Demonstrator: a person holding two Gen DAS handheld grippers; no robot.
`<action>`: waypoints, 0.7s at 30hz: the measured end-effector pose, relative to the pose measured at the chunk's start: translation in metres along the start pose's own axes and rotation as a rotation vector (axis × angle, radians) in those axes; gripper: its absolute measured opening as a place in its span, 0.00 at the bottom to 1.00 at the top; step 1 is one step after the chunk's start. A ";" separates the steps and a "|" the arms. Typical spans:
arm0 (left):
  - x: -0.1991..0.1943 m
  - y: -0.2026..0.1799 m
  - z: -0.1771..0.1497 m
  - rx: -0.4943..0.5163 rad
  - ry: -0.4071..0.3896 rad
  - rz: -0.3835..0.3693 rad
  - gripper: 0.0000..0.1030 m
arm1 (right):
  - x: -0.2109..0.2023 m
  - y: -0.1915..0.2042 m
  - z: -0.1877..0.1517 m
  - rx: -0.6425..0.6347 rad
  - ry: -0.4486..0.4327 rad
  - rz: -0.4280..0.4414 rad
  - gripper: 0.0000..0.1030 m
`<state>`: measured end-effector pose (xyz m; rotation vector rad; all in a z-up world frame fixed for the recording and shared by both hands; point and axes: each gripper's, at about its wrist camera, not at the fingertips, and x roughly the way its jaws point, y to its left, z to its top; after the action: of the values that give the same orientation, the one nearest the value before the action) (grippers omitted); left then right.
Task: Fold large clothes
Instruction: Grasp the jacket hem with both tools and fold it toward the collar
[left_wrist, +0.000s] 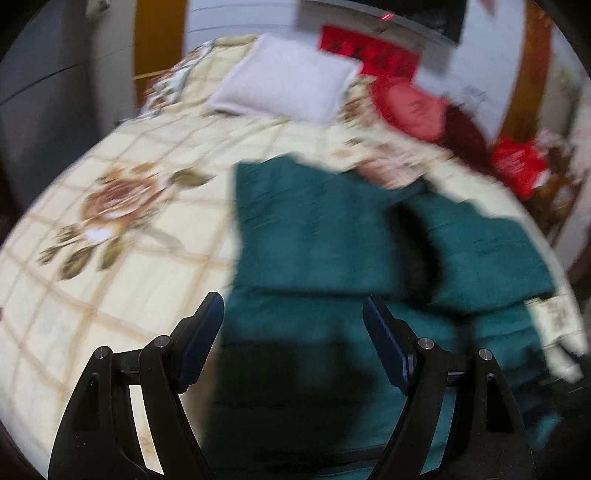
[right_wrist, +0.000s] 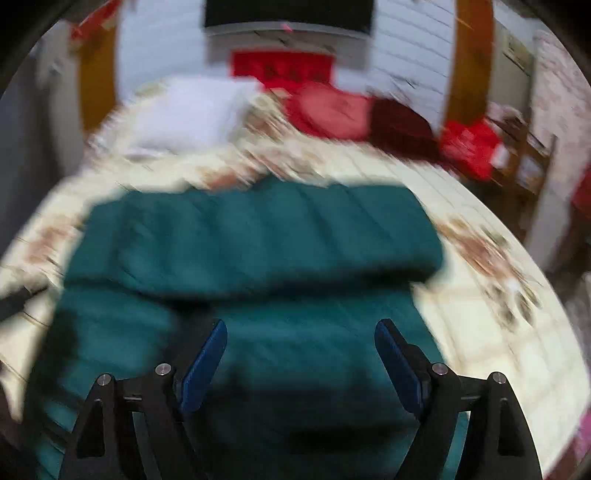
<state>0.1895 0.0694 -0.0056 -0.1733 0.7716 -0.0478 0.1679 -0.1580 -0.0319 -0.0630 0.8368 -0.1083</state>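
Note:
A large teal quilted garment (left_wrist: 314, 229) lies on the bed, its far part folded back over the near part. It also fills the middle of the right wrist view (right_wrist: 258, 236). My left gripper (left_wrist: 293, 308) is open and empty above the garment's near left part. My right gripper (right_wrist: 301, 334) is open and empty above the garment's near part. Both views are blurred by motion.
The bed has a cream floral quilt (left_wrist: 110, 206). A white pillow (left_wrist: 284, 77) and red cushions (left_wrist: 413, 107) lie at the head. A wooden chair with red items (left_wrist: 524, 166) stands to the right of the bed.

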 end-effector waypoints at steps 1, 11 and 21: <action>-0.001 -0.010 0.005 0.003 -0.007 -0.047 0.76 | 0.004 -0.007 -0.003 0.007 0.024 -0.004 0.78; 0.050 -0.099 0.024 0.140 0.038 -0.250 0.76 | 0.046 -0.066 -0.034 0.048 0.175 0.034 0.98; 0.057 -0.095 0.029 0.080 0.049 -0.377 0.11 | 0.050 -0.065 -0.029 0.016 0.177 0.025 1.00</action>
<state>0.2531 -0.0262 -0.0079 -0.2403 0.7767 -0.4409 0.1745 -0.2284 -0.0816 -0.0280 1.0136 -0.0978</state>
